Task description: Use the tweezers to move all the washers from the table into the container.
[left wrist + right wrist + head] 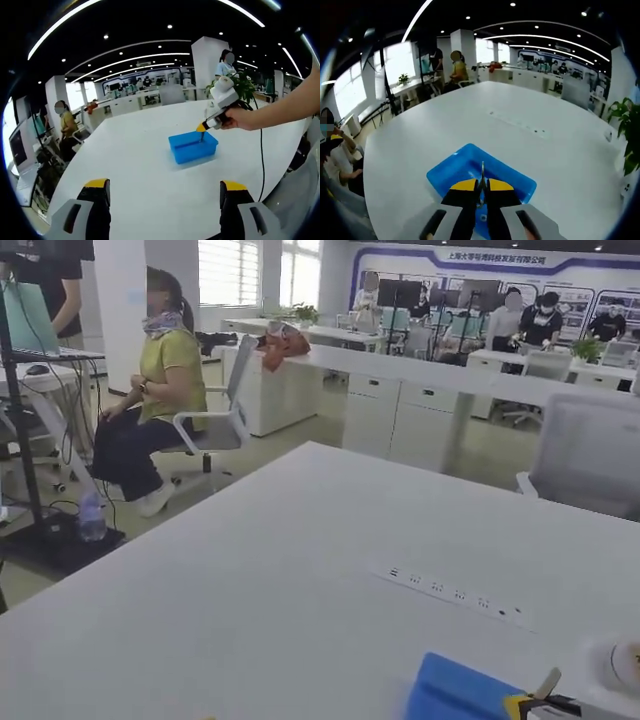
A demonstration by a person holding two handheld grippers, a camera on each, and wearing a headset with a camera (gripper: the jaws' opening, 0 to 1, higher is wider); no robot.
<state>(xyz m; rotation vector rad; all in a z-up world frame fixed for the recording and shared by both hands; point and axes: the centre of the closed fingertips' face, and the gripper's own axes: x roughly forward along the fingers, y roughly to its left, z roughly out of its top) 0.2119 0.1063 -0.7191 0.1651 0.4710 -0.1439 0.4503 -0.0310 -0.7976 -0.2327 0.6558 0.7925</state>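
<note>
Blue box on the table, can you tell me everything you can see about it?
The blue box is a shallow rectangular tray with rounded corners. It looks like plastic and is open on top, with no lid. It sits flat on the white table. The right tongs, shut on thin metal tweezers, hang over it, and the tweezer tips point down into it. I cannot tell whether the tips touch it.

Far wall sign [498,257], head view, upper right: one line of dark Chinese characters on white, inside a blue curved border. It is blurred and seems to begin 上海 and end 有限公司; the middle is unsure. Display panels [572,308] below it carry print too small to read. In the left gripper view the same wall is too small to read.
</note>
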